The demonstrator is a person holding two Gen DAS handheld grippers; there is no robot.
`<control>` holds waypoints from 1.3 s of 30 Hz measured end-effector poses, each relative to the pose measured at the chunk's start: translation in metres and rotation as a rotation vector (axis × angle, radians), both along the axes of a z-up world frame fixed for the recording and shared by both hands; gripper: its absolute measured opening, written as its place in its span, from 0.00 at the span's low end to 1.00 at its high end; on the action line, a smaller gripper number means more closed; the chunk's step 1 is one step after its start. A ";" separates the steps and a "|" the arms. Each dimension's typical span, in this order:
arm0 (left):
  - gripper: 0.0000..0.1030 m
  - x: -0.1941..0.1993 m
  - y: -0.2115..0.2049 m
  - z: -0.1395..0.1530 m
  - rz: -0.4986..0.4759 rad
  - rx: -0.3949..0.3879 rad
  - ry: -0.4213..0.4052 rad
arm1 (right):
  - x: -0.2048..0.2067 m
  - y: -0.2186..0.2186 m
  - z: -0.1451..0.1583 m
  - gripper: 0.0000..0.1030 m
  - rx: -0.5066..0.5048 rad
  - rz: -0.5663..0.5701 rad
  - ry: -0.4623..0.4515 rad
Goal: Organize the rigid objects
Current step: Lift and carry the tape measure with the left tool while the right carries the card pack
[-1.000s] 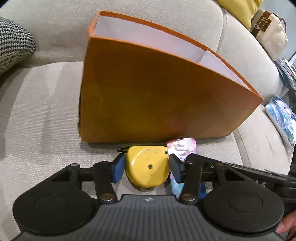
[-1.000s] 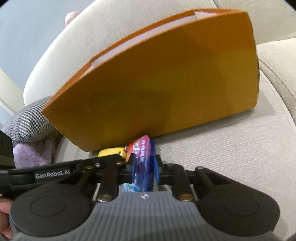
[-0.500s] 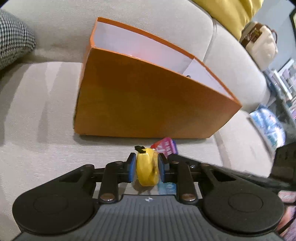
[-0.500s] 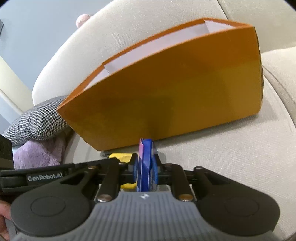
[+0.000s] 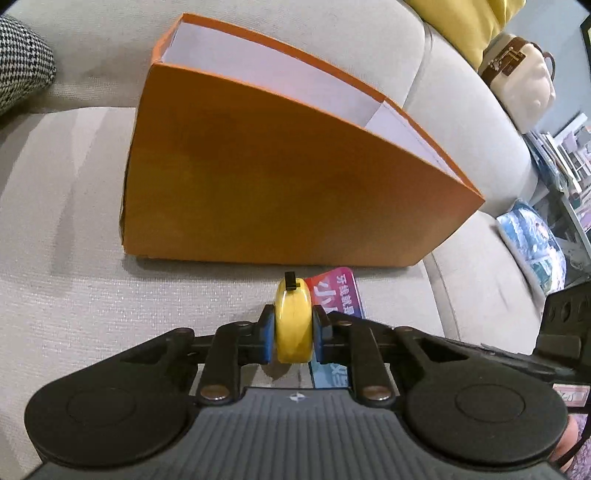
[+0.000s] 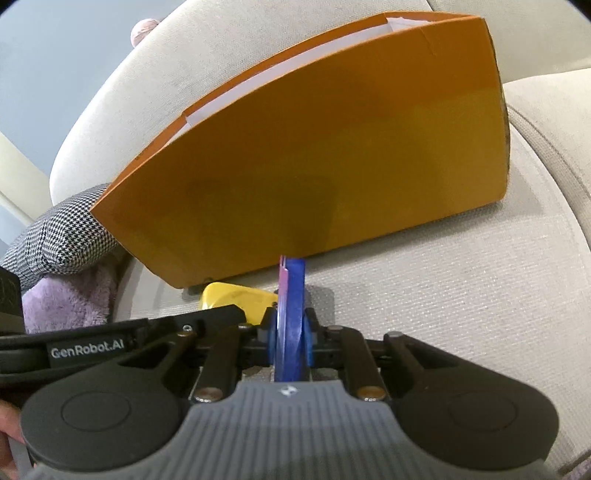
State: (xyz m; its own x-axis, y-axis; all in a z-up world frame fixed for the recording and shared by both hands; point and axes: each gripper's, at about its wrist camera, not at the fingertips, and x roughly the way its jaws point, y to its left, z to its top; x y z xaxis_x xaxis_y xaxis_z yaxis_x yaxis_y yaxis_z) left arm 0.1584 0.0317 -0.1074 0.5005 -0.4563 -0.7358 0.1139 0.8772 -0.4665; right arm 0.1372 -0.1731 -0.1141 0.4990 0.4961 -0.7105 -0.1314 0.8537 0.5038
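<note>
- Yellow tape measure (image 5: 294, 325) sits edge-on between the blue pads of the left gripper (image 5: 294, 332), jaws closed onto its flat sides, black tab pointing forward.
- Flat blue-and-pink packet (image 6: 290, 325) stands on edge in the right gripper (image 6: 290, 338), jaws pinched tight on it.
- Both items sit low over the sofa seat (image 5: 74, 295), just in front of the orange box (image 5: 288, 184); contact with the fabric cannot be told.
- From the left wrist view, the packet's pink printed face shows just right of the tape measure.
- Orange box rests on the seat cushion, top open, white inside, back against the backrest (image 5: 92, 48).
- Sofa is light beige woven fabric, with a seam between cushions right of the box.
- Houndstooth cushion (image 6: 62, 236) lies at the sofa's left end, purple fluffy fabric (image 6: 66, 299) beside it.
- Right side of the room: cream bag (image 5: 521, 81) with brown trim on the sofa back, yellow fabric (image 5: 476, 22) above, blue printed cushion (image 5: 535, 251) past the seat edge, shelves behind.
</note>
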 end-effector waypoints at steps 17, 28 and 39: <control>0.21 -0.006 0.005 0.010 0.018 -0.024 -0.010 | 0.002 0.007 0.021 0.13 -0.028 0.017 -0.013; 0.21 -0.014 0.024 0.086 0.042 -0.134 -0.157 | 0.001 0.007 0.103 0.13 -0.072 0.048 -0.197; 0.21 0.063 0.033 0.140 0.041 -0.111 -0.213 | 0.075 0.013 0.181 0.13 -0.109 0.035 -0.334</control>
State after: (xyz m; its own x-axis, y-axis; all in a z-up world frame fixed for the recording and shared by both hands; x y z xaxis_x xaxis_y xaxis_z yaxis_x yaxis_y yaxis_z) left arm 0.2212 0.0645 0.0322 0.6585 -0.5046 -0.5583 0.1857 0.8279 -0.5292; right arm 0.2125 -0.1597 0.0670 0.6966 0.4475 -0.5609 -0.3036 0.8921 0.3347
